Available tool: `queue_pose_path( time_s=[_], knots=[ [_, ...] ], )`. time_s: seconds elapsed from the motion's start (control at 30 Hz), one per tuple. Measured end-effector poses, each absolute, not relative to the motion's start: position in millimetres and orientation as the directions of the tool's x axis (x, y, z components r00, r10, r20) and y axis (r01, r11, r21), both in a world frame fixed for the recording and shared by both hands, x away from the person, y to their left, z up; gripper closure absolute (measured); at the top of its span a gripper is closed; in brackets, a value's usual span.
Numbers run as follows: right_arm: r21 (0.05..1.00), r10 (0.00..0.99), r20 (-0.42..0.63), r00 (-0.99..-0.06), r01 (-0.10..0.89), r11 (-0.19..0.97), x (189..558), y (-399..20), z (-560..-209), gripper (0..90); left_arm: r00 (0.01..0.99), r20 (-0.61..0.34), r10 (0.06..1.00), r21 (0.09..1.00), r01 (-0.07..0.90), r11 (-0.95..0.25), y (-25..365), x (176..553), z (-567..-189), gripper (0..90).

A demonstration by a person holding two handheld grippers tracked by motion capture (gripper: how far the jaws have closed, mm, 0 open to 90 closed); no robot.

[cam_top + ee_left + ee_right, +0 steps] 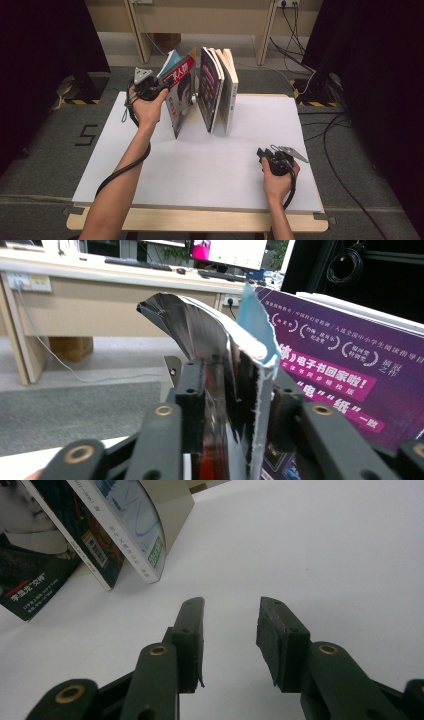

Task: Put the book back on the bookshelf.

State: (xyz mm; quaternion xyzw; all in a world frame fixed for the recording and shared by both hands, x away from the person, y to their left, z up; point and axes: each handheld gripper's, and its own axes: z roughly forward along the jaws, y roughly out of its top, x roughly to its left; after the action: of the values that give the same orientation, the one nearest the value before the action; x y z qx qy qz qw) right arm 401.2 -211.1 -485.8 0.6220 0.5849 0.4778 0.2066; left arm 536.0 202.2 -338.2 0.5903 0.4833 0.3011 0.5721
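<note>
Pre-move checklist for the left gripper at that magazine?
1. Left gripper jaws around the magazine top edge: ok.
2. Pads pressing the magazine: cannot tell.
3. Magazine standing on edge on the table: ok.
4. Books beside it standing: ok.
5. Right gripper open, empty, apart from the books: ok.

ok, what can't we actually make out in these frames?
- Left gripper, left gripper view: whether the pads press the magazine; its pages cover the gap.
- Purple book, left gripper view: cover cut off by the right edge and bottom.
- Books, high view: titles too small to read.
- Right gripper, right gripper view: jaws stand apart, lower bodies cut by the bottom edge.
</note>
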Motion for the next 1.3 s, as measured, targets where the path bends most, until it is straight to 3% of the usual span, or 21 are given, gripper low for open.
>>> queue_pose_path(
  time_s=[0.37,0.5,0.6,0.67,1.03,1.3],
  knots=[
    [0.814,0.924,0.357,-0.139,0.532,-0.235,400.7,-211.5,-485.2,63.5,0.358,-0.22,0.907,0.943,0.316,0.104,200.1,550.7,-336.4,64.5],
    [0.817,0.925,0.353,-0.141,0.528,-0.231,400.6,-212.1,-484.9,63.5,0.354,-0.197,0.914,0.936,0.346,0.068,199.4,553.2,-337.3,72.9],
    [0.814,0.924,0.358,-0.137,0.53,-0.237,400.6,-211.7,-485.1,63.5,0.356,-0.188,0.915,0.935,0.35,0.056,198.6,552.8,-337.4,84.1],
    [0.814,0.924,0.357,-0.137,0.53,-0.236,400.7,-211.7,-485.1,63.5,0.363,-0.198,0.91,0.934,0.351,0.064,198.2,552.3,-337.0,85.5],
    [0.816,0.927,0.35,-0.138,0.531,-0.229,401.0,-213.1,-486.4,63.5,0.333,-0.109,0.937,0.985,0.16,0.058,187.3,539.9,-340.9,86.6],
    [0.813,0.925,0.353,-0.138,0.534,-0.231,400.6,-212.5,-486.1,63.5,0.301,-0.114,0.947,0.986,0.152,0.07,186.7,542.2,-352.4,86.2]
  ],
)
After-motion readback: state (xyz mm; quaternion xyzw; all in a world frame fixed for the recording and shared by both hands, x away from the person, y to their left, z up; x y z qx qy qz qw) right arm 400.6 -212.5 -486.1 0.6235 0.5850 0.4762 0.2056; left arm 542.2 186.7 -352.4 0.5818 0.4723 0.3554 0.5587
